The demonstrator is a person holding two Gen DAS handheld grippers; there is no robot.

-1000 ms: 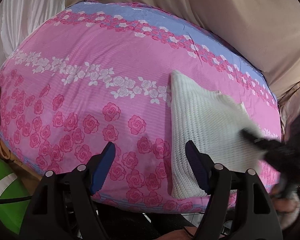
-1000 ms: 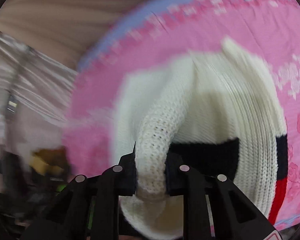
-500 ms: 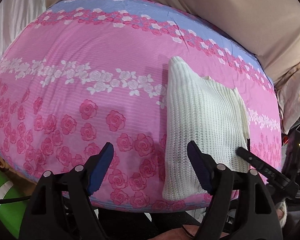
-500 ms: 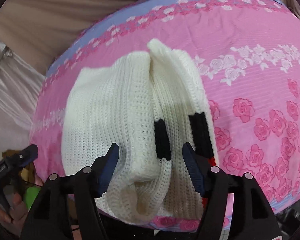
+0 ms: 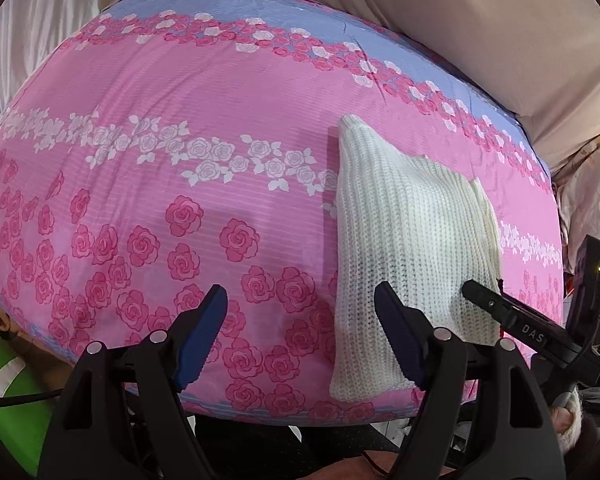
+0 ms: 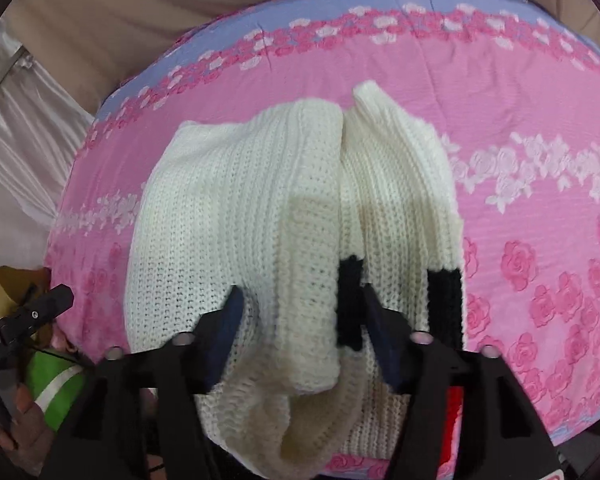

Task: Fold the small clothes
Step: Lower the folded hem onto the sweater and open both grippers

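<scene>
Pink rose-print bedspread (image 5: 220, 100), cream knit sweater (image 6: 240, 240) folded with black bands, both tongs open, empty

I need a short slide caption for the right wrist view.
Open right tongs straddle a fold of the white sweater on the pink bedsheet.

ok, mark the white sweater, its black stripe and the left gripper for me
white sweater (image 6: 236, 240): right wrist view, on the folded knit body.
black stripe (image 6: 444, 304): right wrist view, on the band at the sweater's right edge.
left gripper (image 5: 300, 336): left wrist view, midway between the blue fingertips, open.
</scene>
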